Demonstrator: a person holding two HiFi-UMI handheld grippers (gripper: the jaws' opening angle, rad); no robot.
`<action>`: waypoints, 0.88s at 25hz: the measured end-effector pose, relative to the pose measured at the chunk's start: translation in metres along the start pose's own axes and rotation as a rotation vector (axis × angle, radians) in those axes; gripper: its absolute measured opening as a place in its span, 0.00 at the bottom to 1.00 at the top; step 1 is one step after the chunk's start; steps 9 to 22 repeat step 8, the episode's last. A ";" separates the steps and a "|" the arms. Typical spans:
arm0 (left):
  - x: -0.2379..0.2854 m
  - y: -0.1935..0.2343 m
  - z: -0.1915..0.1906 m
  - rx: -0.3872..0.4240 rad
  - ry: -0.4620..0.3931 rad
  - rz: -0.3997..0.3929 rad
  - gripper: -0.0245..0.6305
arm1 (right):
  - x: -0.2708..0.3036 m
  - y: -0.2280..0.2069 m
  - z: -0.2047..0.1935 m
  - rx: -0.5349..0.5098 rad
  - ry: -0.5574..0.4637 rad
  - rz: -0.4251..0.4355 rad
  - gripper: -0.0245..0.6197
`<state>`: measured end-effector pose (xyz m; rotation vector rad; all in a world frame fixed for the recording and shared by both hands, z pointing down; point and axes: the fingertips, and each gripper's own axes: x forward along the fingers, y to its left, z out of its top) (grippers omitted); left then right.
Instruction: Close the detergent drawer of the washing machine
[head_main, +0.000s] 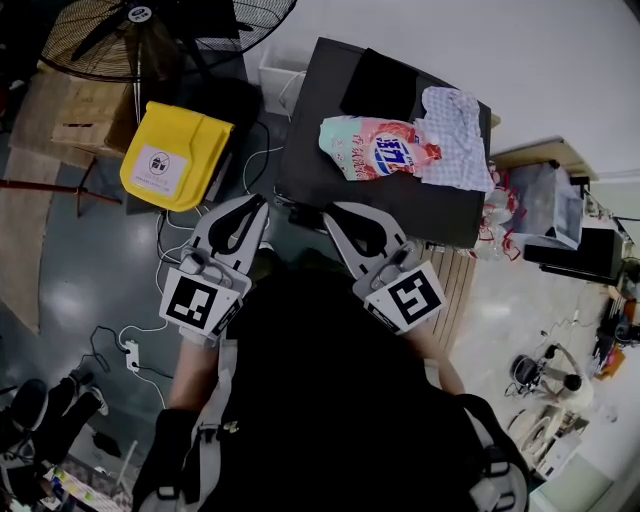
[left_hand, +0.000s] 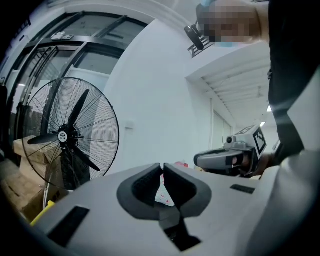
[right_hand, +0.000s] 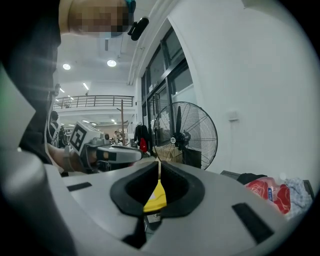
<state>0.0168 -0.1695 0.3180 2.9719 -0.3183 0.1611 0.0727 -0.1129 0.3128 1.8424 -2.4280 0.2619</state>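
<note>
Jaws of your left gripper (head_main: 262, 203) and right gripper (head_main: 333, 213) pressed together, nothing between. Detergent pouch (head_main: 375, 148), cloth (head_main: 455, 135) lie on washing machine (head_main: 318, 172) top.

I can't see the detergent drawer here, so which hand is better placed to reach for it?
Likely the right: the right tongs, shut, hang over the washing machine's near edge; the left tongs, also shut, sit off its left corner.

Head view steeply down, both gripper views near level, sharing fan (left_hand: 64, 136)
</note>
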 end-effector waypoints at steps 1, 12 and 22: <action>0.001 0.001 0.000 0.006 -0.008 0.002 0.05 | -0.001 -0.001 -0.002 0.001 0.007 -0.002 0.06; 0.008 -0.004 -0.005 -0.013 0.001 -0.005 0.05 | -0.006 -0.010 -0.010 0.047 0.021 0.004 0.06; 0.008 -0.004 -0.005 -0.013 0.001 -0.005 0.05 | -0.006 -0.010 -0.010 0.047 0.021 0.004 0.06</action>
